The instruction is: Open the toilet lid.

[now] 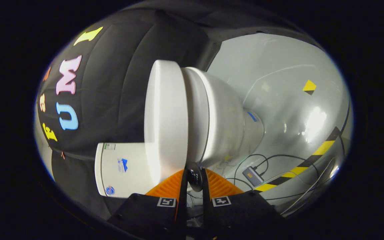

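The view is rolled sideways, so the white toilet lies across it. Its thick white lid (165, 116) rests flat against the seat (196, 116), and the bowl (227, 123) is on the far side of the seat. The tank (122, 170) sits beside the lid, close to one finger. My gripper (194, 181) is at the lid's near edge, where lid and seat meet. A small black round tab (194, 176) sticks out there. Both fingers are closed against the tab's sides, with only the tab between them.
The pale glossy floor (288, 110) stretches beyond the bowl, with a yellow-and-black tape strip (312, 160) running across it. Dark cables (275, 158) and a small grey box (252, 176) lie on the floor by the toilet base. Black cloth wall stands behind the lid.
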Available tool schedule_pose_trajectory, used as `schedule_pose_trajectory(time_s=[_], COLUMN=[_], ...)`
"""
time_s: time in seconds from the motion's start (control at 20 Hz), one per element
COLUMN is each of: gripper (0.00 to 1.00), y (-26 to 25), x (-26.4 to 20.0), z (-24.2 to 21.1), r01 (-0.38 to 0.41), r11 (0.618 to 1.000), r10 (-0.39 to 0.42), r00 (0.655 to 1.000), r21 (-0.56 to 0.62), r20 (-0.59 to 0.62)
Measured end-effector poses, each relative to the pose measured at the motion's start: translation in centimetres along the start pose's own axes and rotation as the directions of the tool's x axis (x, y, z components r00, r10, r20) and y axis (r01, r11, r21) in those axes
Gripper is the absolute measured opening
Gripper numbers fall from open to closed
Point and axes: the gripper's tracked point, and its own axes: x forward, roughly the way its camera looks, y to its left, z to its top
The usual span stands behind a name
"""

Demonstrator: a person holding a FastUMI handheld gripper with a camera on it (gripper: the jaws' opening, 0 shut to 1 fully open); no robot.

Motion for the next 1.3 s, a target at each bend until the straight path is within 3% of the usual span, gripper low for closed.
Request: schedule_pose_trajectory(time_s=[0.1, 0.2, 0.35, 0.65, 1.15, 1.3], gripper=[0.25, 0.1, 0.1, 0.1, 0.06, 0.06], y=[0.2, 0.4, 1.3, 5.4, 15.5, 18.2], x=[-0.4, -1.1, -0.7, -2.5, -6.0, -6.5], z=[0.3, 1.5, 0.2, 0.6, -1.7, -3.1], r01=[0.013, 0.013, 0.019, 0.061, 0.174, 0.235], r11=[0.998, 0.997, 0.997, 0.975, 0.908, 0.854], r10=[-0.01, -0.008, -0.014, -0.029, -0.076, -0.102], r00=[0.999, 0.998, 0.998, 0.988, 0.963, 0.95], r21=[-0.068, -0.077, -0.073, -0.212, -0.382, -0.464], r20=[0.031, 0.058, 0.064, 0.153, 0.257, 0.294])
